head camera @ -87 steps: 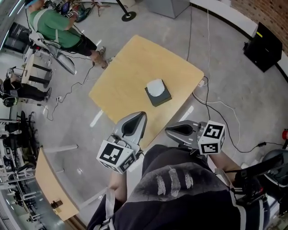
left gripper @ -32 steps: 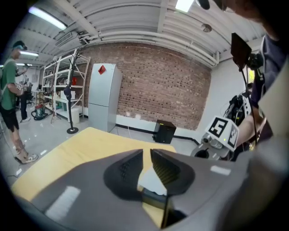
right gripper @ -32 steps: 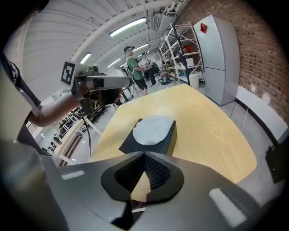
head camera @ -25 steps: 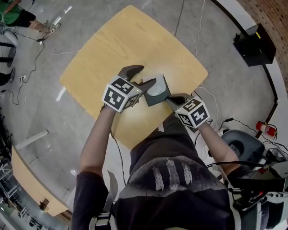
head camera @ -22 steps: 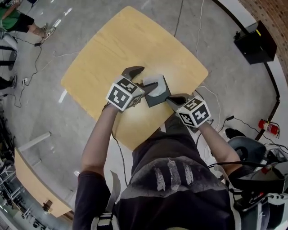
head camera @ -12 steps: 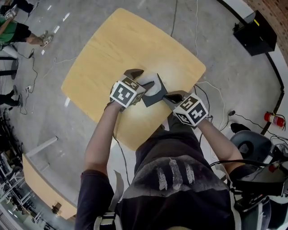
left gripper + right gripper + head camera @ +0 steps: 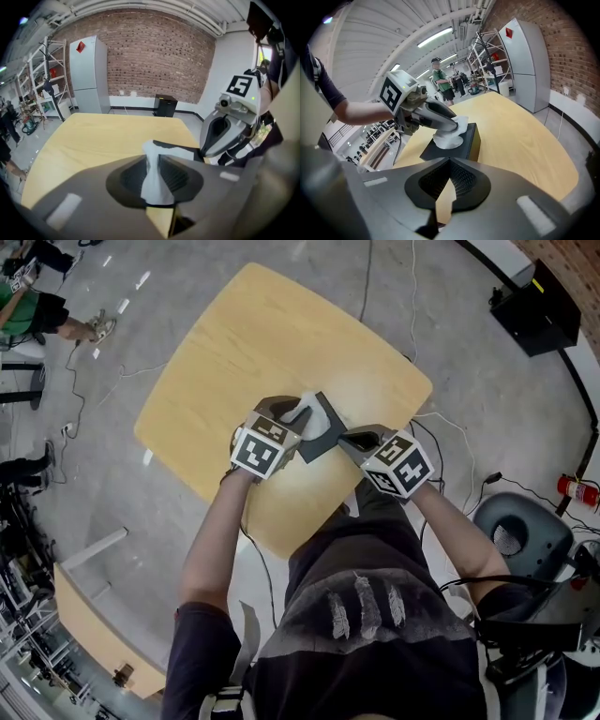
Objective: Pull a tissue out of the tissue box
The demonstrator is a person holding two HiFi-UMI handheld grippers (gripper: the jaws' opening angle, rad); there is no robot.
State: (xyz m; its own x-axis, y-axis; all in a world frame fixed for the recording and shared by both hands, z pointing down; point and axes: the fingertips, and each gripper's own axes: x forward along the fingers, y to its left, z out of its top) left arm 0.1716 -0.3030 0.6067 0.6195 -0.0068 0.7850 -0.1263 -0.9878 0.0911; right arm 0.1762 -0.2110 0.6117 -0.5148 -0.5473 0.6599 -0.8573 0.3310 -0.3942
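Observation:
A dark tissue box [image 7: 327,415] stands near the middle of the yellow table [image 7: 244,343], with a white tissue [image 7: 302,410] sticking up from its top. My left gripper [image 7: 298,414] reaches down over the box from the left. Its jaws are closing and pinch the tissue [image 7: 153,180] into a narrow strip between the pads. In the right gripper view the left gripper [image 7: 454,123] grips the tissue [image 7: 449,137] just above the box [image 7: 472,140]. My right gripper [image 7: 349,439] is shut on nothing, just short of the box's near right side.
A black cabinet [image 7: 550,301] stands on the floor to the far right, cables [image 7: 412,296] run past the table, and a fire extinguisher [image 7: 574,489] lies at the right. A person in green [image 7: 440,84] stands far off among shelving.
My left gripper sank onto the box top and its wide jaws closed around the tissue. My right gripper stayed beside the box.

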